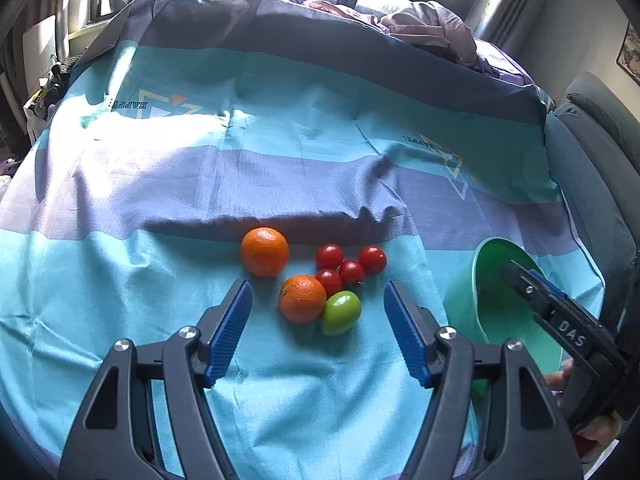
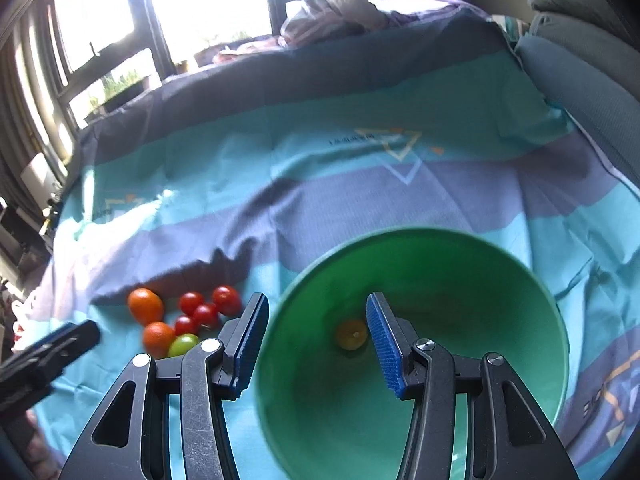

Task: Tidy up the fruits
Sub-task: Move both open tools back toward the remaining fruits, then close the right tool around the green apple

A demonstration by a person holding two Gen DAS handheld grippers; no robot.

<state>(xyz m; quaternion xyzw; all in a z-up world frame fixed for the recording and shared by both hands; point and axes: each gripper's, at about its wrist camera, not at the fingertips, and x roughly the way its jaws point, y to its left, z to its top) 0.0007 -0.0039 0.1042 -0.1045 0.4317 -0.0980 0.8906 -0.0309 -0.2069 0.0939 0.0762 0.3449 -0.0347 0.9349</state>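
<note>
Striped cloth (image 1: 280, 168) covers the bed, with oranges (image 1: 264, 251), red tomatoes (image 1: 351, 271) and a green fruit (image 1: 341, 312) clustered near. Left tool (image 1: 318, 332) gapes before them; right tool (image 2: 316, 344), spread apart, hangs over the green bowl (image 2: 520, 300) holding a yellow fruit (image 2: 351, 335).

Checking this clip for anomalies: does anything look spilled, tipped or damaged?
Nothing stands out. The green bowl sits upright holding one yellow fruit; the remaining fruits lie clustered on the cloth, intact.

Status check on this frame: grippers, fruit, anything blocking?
Left gripper open, empty, near orange and green fruit. Right gripper open over green bowl; one yellow fruit inside. Nothing blocking.
</note>
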